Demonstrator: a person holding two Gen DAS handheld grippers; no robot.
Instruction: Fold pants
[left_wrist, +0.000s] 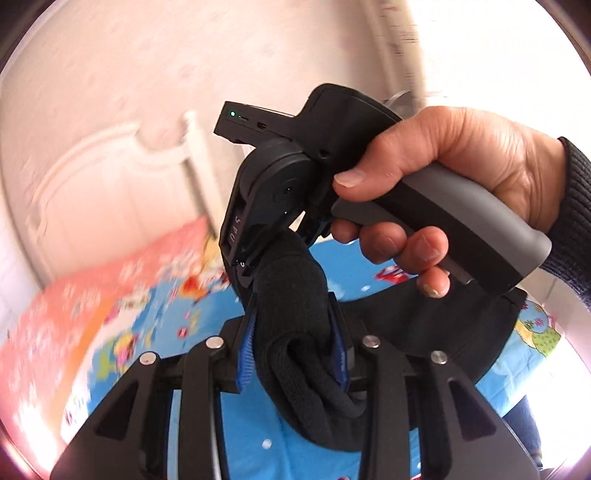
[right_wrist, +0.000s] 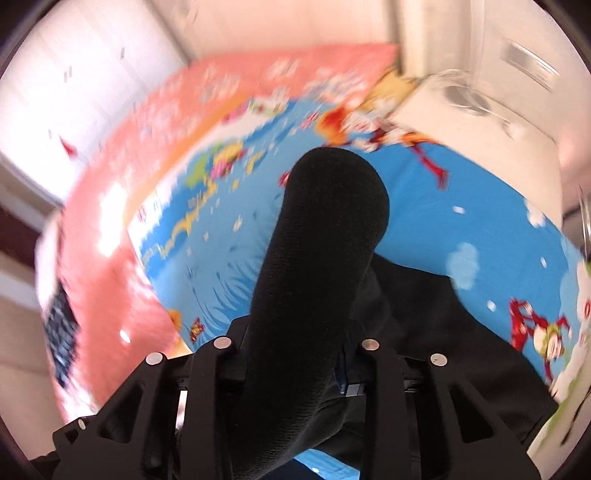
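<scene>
The black pants (left_wrist: 295, 306) are held up over the blue cartoon bed sheet (right_wrist: 461, 206), bunched, with no neat fold seen yet. Most folding is likely left. A thick fold is squeezed in the left gripper (left_wrist: 295, 347), and a rolled part, pointing away along the fingers, in the right gripper (right_wrist: 295, 354).
</scene>
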